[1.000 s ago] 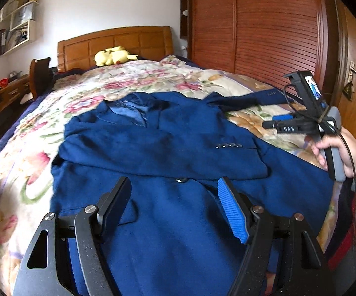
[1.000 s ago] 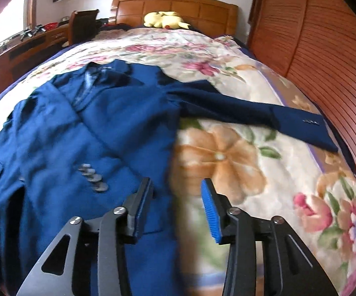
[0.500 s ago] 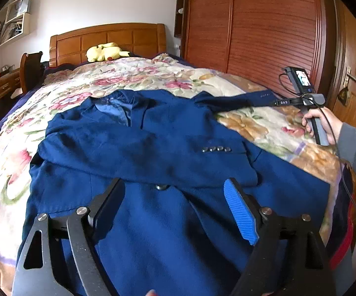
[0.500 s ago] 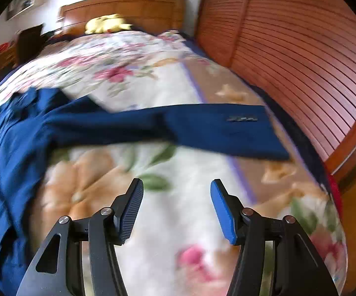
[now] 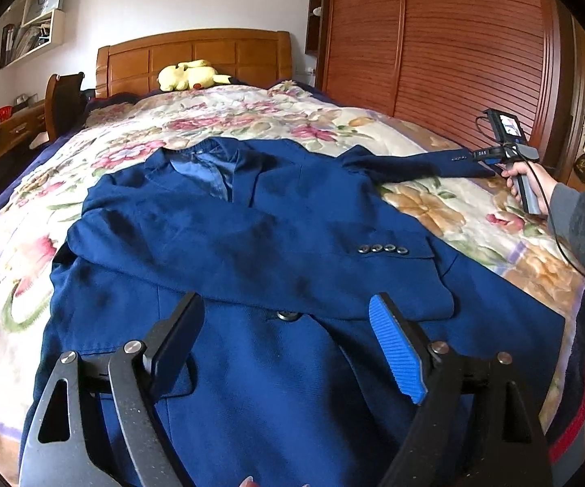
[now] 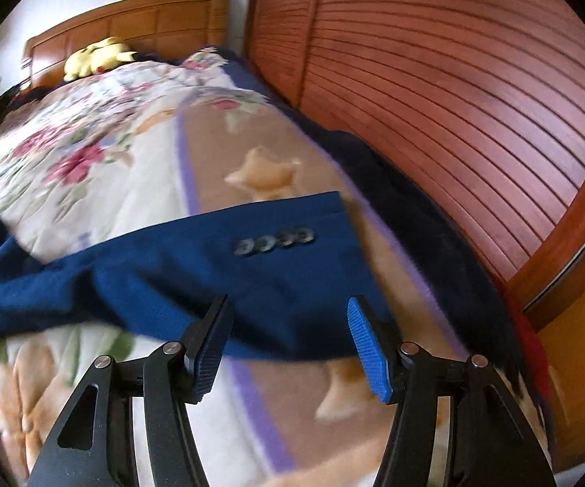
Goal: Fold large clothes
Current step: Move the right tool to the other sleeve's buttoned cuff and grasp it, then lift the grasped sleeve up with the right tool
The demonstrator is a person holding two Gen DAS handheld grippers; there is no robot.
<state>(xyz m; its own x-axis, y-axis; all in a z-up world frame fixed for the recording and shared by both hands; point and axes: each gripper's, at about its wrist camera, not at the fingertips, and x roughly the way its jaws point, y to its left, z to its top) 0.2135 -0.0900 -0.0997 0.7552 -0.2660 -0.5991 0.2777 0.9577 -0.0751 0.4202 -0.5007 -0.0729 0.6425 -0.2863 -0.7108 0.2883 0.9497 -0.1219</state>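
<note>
A dark blue suit jacket (image 5: pixel 276 243) lies face up on the bed. One sleeve is folded across its chest, its cuff buttons (image 5: pixel 381 249) showing. The other sleeve (image 5: pixel 410 161) stretches out to the right. My left gripper (image 5: pixel 288 332) is open and empty above the jacket's lower front. My right gripper (image 6: pixel 288 324) is open, its jaws wide apart just over the cuff end of the outstretched sleeve (image 6: pixel 252 268), near its buttons (image 6: pixel 276 239). In the left wrist view the right gripper (image 5: pixel 491 160) sits at that cuff.
The bed has a floral blanket (image 5: pixel 252 117) and a wooden headboard (image 5: pixel 195 57) with a yellow plush toy (image 5: pixel 189 75). A slatted wooden wardrobe (image 6: pixel 454 93) runs close along the bed's right side. A desk and chair (image 5: pixel 63 97) stand at the left.
My right gripper has swung from the jacket's body out to the right along the outstretched sleeve and now hovers at its cuff. My left gripper has stayed over the lower front, still open.
</note>
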